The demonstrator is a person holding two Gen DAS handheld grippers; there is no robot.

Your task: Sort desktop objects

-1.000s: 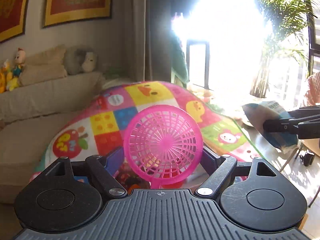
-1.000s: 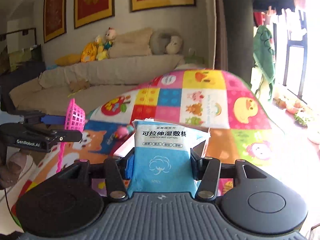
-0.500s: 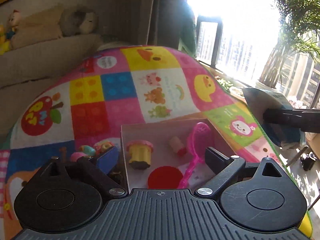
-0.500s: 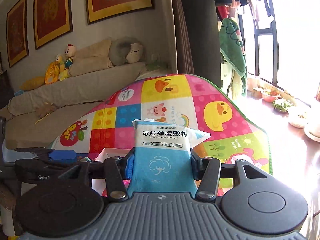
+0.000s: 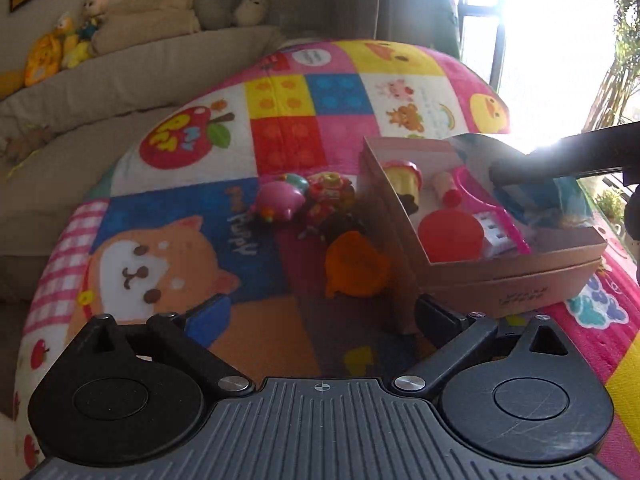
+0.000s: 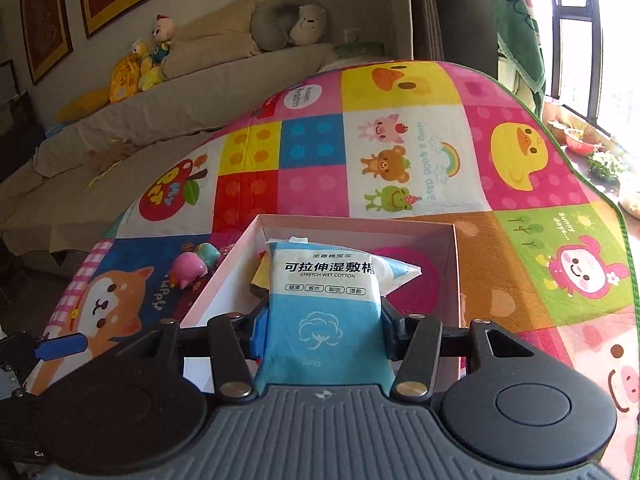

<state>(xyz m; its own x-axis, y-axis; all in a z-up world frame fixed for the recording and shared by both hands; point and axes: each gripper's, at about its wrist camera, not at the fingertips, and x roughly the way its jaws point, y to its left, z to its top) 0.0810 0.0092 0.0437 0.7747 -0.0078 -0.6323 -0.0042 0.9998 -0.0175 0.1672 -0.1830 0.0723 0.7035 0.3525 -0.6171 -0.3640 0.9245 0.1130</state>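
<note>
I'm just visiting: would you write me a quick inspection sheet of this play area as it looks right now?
Surface: patchwork cartoon mat.
Job's things: cardboard box holding a pink scoop, red lid, yellow cup.
Clutter: orange toy and pink pig toy beside the box.
Tools: left tool opening, nothing between; right tool grips a wet cotton pack over the box.
Cables: nothing seen.
Surroundings: sofa with plush toys, bright window.
</note>
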